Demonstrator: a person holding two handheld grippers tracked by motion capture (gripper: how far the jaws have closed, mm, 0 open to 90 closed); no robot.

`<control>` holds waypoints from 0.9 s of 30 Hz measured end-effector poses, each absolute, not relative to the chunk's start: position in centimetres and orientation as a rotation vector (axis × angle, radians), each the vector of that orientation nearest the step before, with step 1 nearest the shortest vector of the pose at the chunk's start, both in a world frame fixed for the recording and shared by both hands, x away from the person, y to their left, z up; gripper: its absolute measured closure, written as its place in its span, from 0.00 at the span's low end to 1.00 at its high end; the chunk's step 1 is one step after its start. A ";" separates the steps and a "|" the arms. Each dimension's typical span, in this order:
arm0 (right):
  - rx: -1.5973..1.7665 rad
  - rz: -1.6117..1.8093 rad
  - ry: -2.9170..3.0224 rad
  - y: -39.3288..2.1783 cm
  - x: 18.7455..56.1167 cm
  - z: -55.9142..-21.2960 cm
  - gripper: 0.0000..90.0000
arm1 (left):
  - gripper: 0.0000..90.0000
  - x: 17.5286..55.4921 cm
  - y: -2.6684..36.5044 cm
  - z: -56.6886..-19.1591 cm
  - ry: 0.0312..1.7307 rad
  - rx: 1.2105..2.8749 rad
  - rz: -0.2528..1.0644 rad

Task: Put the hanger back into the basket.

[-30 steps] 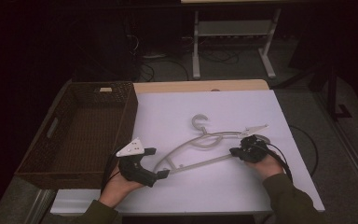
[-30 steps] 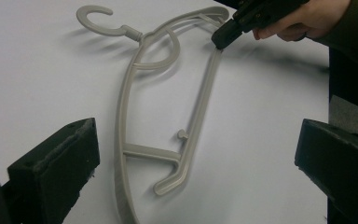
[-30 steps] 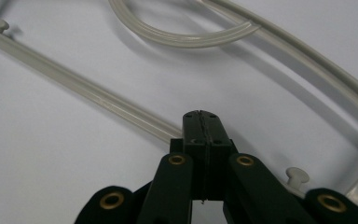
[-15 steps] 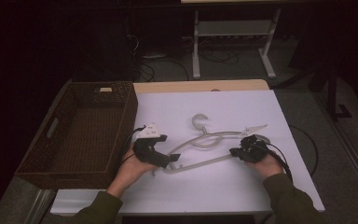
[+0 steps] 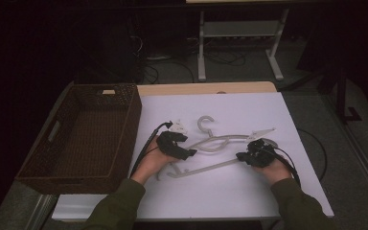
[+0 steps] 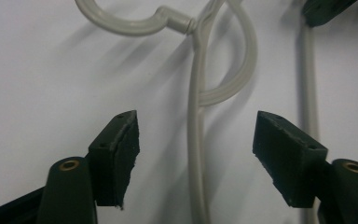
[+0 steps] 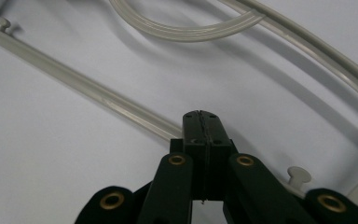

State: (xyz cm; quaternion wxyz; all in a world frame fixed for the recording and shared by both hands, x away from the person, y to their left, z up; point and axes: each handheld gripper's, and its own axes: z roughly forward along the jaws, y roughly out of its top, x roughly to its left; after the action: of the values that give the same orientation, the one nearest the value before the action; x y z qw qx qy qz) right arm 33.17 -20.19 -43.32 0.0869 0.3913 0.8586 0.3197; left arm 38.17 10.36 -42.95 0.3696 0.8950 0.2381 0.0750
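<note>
A pale grey plastic hanger lies flat on the white table sheet, its hook pointing away from me. My left gripper reaches in from the left over the hanger's neck. In the left gripper view one thin hanger arm runs between the pads, which stand apart and do not touch it; my left gripper is open, its jaws having just been closing. My right gripper sits at the right end of the lower bar. Its jaws are shut tight, tips lying over that bar.
A dark wicker basket stands along the table's left side, close to my left forearm. Cables trail from both grippers. Behind the table stands a metal stand on a dark floor with loose cables.
My left hand has moved up and to the right, from the hanger's left end to its neck, and its jaws have narrowed around the arm. The right hand has stayed put.
</note>
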 end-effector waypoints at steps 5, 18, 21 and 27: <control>1.157 0.954 2.557 -20.2 33.2 -43.3 1.00 | 0.49 38.4 9.7 -43.5 0.607 2.333 0.211; 1.158 0.964 2.556 -20.3 33.2 -43.3 1.00 | 0.73 38.9 8.9 -43.9 0.614 2.343 0.203; 1.161 0.965 2.556 -20.3 33.2 -43.3 1.00 | 0.80 39.0 8.8 -44.0 0.607 2.344 0.193; 1.166 0.969 2.550 -20.3 33.1 -43.2 1.00 | 0.90 39.0 8.6 -44.0 0.597 2.350 0.180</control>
State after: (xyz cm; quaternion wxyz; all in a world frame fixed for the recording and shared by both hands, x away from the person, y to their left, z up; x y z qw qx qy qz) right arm 33.14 -20.26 -43.22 0.0874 0.3915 0.8563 0.3254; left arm 38.96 8.59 -43.97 0.3479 0.9062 0.2302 0.0695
